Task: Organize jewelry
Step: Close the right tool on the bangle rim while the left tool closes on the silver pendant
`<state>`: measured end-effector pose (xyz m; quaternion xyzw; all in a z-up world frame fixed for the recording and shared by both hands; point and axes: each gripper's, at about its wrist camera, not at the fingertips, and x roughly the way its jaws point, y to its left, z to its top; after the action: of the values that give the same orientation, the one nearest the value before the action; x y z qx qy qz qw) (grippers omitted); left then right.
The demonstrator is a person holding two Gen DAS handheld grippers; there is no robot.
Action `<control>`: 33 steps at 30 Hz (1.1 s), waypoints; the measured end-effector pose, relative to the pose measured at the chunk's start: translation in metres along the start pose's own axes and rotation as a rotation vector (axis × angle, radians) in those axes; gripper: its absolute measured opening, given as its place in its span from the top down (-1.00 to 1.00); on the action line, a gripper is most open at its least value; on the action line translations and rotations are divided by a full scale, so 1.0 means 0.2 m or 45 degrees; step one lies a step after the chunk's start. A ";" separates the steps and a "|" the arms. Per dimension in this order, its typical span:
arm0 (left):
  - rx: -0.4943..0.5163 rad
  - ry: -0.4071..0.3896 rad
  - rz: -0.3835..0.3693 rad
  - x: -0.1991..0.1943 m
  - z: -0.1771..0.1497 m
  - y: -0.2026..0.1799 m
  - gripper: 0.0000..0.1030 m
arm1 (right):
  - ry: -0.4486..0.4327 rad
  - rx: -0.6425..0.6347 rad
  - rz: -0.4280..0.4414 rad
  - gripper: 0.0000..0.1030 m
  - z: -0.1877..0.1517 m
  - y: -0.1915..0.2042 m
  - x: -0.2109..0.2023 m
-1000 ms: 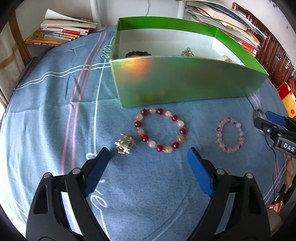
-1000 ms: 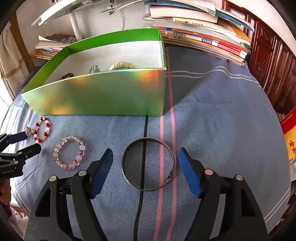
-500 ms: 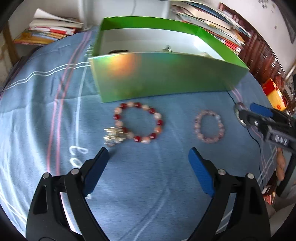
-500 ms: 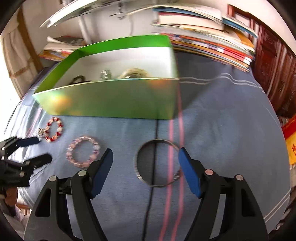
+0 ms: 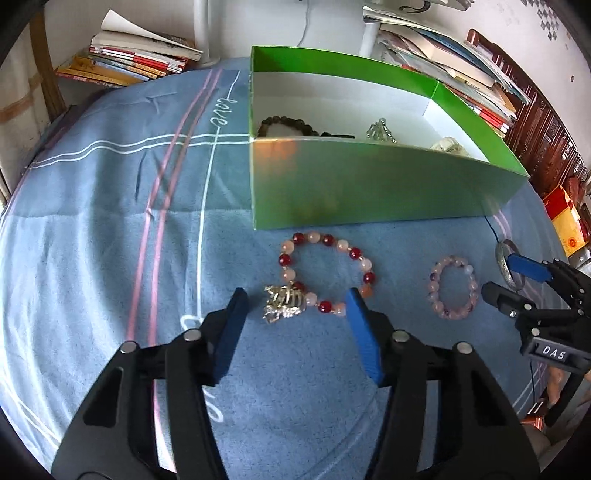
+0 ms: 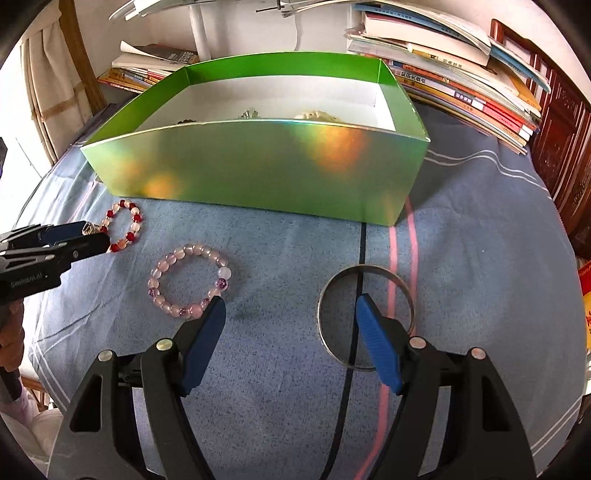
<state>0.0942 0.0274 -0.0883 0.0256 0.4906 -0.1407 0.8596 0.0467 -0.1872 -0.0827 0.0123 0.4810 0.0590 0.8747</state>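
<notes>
1. Red bead bracelet (image 5: 325, 273) lies on the blue cloth (image 5: 110, 229) before the green box (image 5: 369, 184)
2. Left gripper (image 5: 295, 314) jaws, just closing, flank its silver charm (image 5: 282, 304) without pinching
3. Right gripper (image 6: 288, 325) gapes, empty, between pink bracelet (image 6: 190, 280) and bangle (image 6: 365, 317)

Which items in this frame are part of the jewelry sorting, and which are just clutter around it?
Job:
red and pink bead bracelet with silver charm
pale pink bead bracelet
metal bangle
green box, some jewelry already inside

Lying about:
book stacks
white lamp pole
striped blue cloth
</notes>
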 end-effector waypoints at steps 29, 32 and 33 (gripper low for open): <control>0.138 0.037 -0.064 -0.03 -0.13 -0.20 -0.54 | 0.035 -0.043 -0.037 -0.61 0.05 0.07 0.06; 0.127 0.037 -0.057 -0.03 -0.13 -0.19 -0.55 | 0.042 -0.048 -0.037 -0.61 0.05 0.07 0.06; 0.123 0.037 -0.049 -0.03 -0.13 -0.20 -0.55 | 0.046 -0.055 -0.035 -0.60 0.05 0.08 0.06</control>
<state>0.0586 -0.0039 -0.0923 0.0596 0.4962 -0.1803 0.8472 0.0590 -0.1701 -0.0862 -0.0142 0.4953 0.0576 0.8667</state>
